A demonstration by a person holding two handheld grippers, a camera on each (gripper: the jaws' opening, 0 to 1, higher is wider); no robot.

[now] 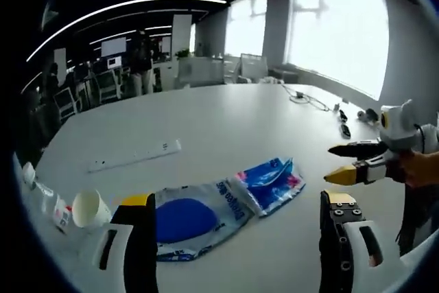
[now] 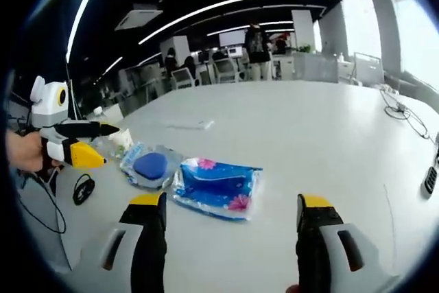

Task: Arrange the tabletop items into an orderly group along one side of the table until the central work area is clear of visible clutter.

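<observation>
White table (image 1: 240, 111) with two blue packets near its edge, both grippers spread wide and holding nothing.

In the left gripper view, from nine o'clock toward three: a small bottle (image 1: 48, 200), a paper cup (image 1: 89, 208), a clear packet with a blue pad (image 1: 188, 219), a blue floral packet (image 1: 269, 183) touching it, then the right gripper (image 1: 333, 164) at three o'clock. A power strip (image 1: 134, 156) lies behind. The left gripper (image 2: 103, 145) shows at nine o'clock in the right gripper view.
</observation>
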